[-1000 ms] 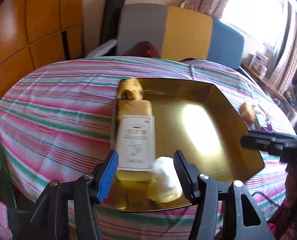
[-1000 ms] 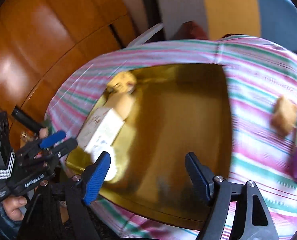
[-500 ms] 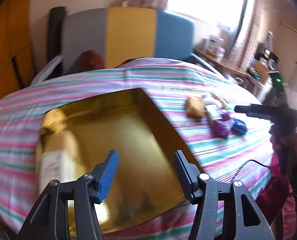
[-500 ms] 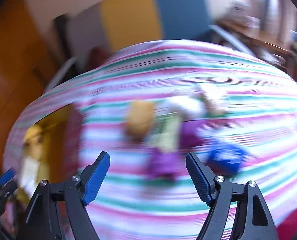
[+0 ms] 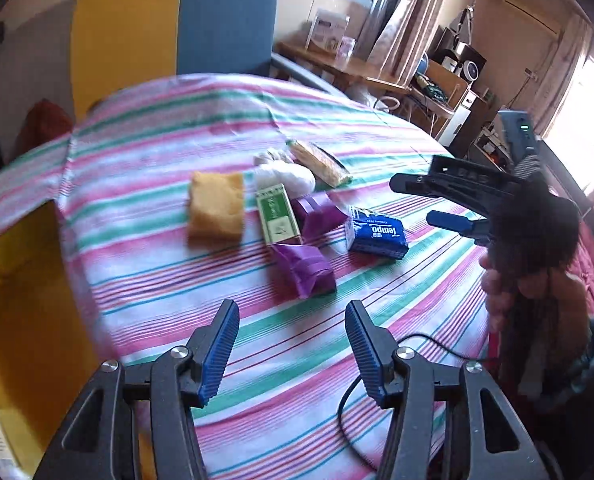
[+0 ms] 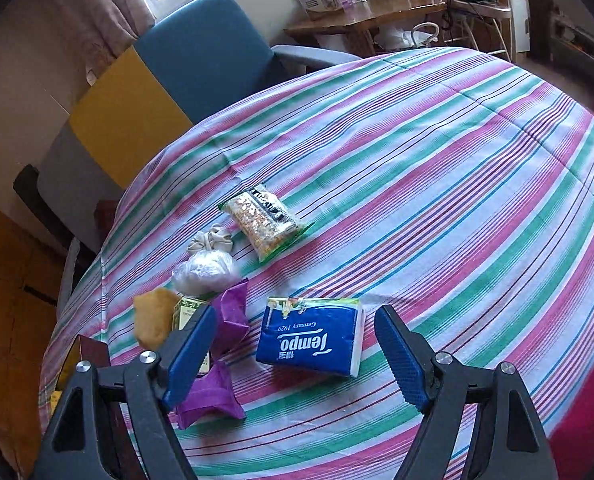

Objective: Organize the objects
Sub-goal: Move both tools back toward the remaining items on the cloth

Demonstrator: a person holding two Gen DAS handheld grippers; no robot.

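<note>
A cluster of small items lies on the striped tablecloth. In the left wrist view: a yellow sponge (image 5: 217, 204), a green box (image 5: 277, 216), two purple packets (image 5: 305, 268), a blue Tempo tissue pack (image 5: 377, 232), a white plastic bundle (image 5: 285, 176) and a snack bag (image 5: 321, 162). My left gripper (image 5: 293, 352) is open and empty, short of the purple packet. My right gripper (image 6: 293, 352) is open and empty just above the Tempo pack (image 6: 313, 336); it also shows in the left wrist view (image 5: 429, 200). The gold tray (image 5: 21, 300) lies at the left.
A chair with grey, yellow and blue panels (image 5: 169, 28) stands behind the table. A wooden side table with boxes (image 6: 357, 4) is at the back right. A black cable (image 5: 413, 340) lies on the cloth by the table's near edge.
Both grippers have swung right, away from the gold tray and toward the cluster of items. The right gripper now hovers over the Tempo pack. Both stay open and empty.
</note>
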